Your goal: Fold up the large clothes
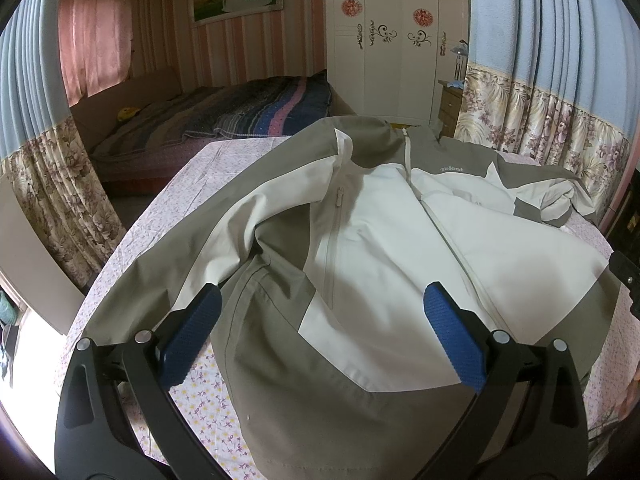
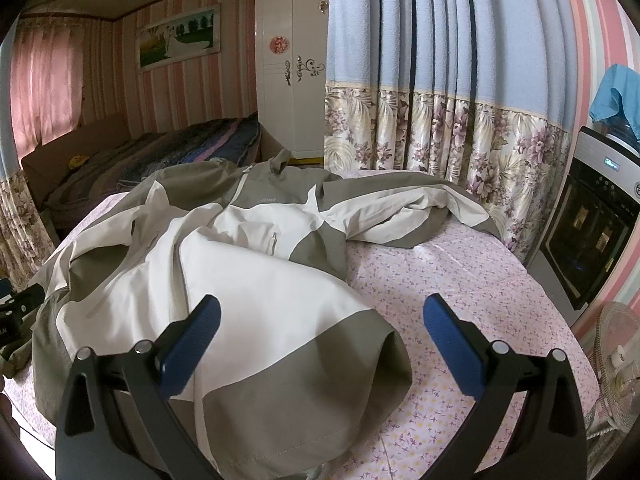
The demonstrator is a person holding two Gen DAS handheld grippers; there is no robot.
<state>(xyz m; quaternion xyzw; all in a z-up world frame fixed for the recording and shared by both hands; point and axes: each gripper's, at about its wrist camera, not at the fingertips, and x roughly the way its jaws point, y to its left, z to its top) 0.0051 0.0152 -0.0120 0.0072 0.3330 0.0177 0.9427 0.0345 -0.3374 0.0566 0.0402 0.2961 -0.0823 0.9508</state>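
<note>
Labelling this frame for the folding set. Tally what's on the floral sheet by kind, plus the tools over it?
Jacket, grey and cream, front up, zipped, sleeves spread out: 1
Floral sheet under it: 1
Left tool, open, over the jacket's hem: 1
Right tool, open, over the hem corner: 1
Total: 4

Left tongs [image 1: 322, 300]: two black curved arms with round silver pivot screws, each ending in a blue ribbed pad [image 1: 191, 338]. Right tongs [image 2: 322, 312]: the same build, black arms, silver screws, blue textured pads [image 2: 454, 350].
</note>
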